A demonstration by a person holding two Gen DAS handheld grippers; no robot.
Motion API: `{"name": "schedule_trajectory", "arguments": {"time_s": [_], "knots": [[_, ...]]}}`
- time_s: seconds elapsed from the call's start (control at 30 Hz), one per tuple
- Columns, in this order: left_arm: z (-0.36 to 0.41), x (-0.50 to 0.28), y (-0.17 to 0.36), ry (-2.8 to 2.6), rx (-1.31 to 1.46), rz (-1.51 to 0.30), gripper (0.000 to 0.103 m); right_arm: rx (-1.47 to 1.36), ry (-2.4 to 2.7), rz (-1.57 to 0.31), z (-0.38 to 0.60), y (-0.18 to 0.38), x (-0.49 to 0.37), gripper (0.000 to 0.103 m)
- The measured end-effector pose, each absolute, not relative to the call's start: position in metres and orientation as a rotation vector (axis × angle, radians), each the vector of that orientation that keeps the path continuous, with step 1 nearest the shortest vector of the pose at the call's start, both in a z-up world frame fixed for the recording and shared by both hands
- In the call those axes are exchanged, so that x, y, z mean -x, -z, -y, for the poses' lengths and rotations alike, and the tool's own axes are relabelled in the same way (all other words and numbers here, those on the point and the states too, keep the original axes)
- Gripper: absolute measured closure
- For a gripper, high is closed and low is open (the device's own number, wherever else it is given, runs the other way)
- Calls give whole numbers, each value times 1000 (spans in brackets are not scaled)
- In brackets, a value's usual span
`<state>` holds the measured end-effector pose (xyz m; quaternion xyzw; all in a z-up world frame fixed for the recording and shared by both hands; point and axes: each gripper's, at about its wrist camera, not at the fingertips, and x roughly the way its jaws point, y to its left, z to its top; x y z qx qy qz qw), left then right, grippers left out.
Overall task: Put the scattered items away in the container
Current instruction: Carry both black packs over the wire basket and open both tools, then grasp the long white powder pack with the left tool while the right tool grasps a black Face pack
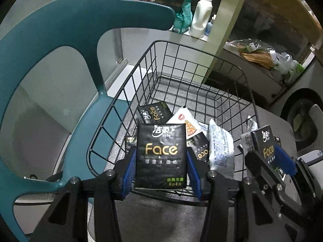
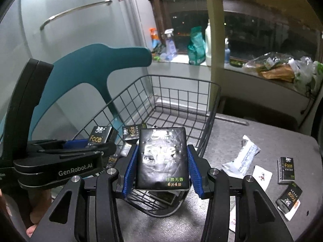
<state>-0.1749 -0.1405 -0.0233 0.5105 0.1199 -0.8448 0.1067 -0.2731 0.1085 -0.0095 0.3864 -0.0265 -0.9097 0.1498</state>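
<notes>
Tissue packs fill both of my grippers above the black wire basket (image 1: 201, 84), which sits on a grey table (image 2: 262, 141) beside a teal chair (image 1: 50, 46). My left gripper (image 1: 160, 161) is clamped on a black "Face" tissue pack (image 1: 160, 155), its blue pads (image 1: 129, 171) pressing both sides, held upright over the basket's near rim. My right gripper (image 2: 162, 165) grips a second black tissue pack (image 2: 162, 157) the same way, just at the basket's right-hand corner. Inside the basket lie more black packs (image 1: 154, 113), a pizza-print sachet (image 1: 188, 125) and a white snack packet (image 1: 221, 149). Still out on the table, right of the basket, are a white wrapper (image 2: 242, 157), a small white sachet (image 2: 262, 175) and two black packs (image 2: 286, 169).
</notes>
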Motion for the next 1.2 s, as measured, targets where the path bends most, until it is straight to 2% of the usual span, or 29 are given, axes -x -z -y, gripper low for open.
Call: {"name": "schedule_trajectory", "arguments": {"time_s": [0.07, 0.1, 0.2, 0.53, 0.8, 1.0, 1.2], "knots": [[143, 175, 24, 2496, -1504, -367, 48, -1091, 2612, 85, -107, 9, 273, 54], [143, 175, 25, 2502, -1510, -372, 42, -1091, 2615, 80, -108, 9, 273, 54], [143, 172, 24, 2509, -1475, -366, 35, -1099, 2640, 66, -107, 7, 272, 52], [124, 160, 10, 2557, -1482, -345, 35, -1083, 2694, 79, -136, -7, 246, 52], [21, 148, -4, 2719, -1598, -153, 35, -1187, 2897, 105, -234, -2, 201, 52], [-58, 155, 26, 2759, -1743, -58, 35, -1352, 2977, 148, -302, 37, 180, 52], [-101, 178, 84, 2696, -1885, 31, 35, -1466, 2974, 277, -343, 85, 181, 52]]}}
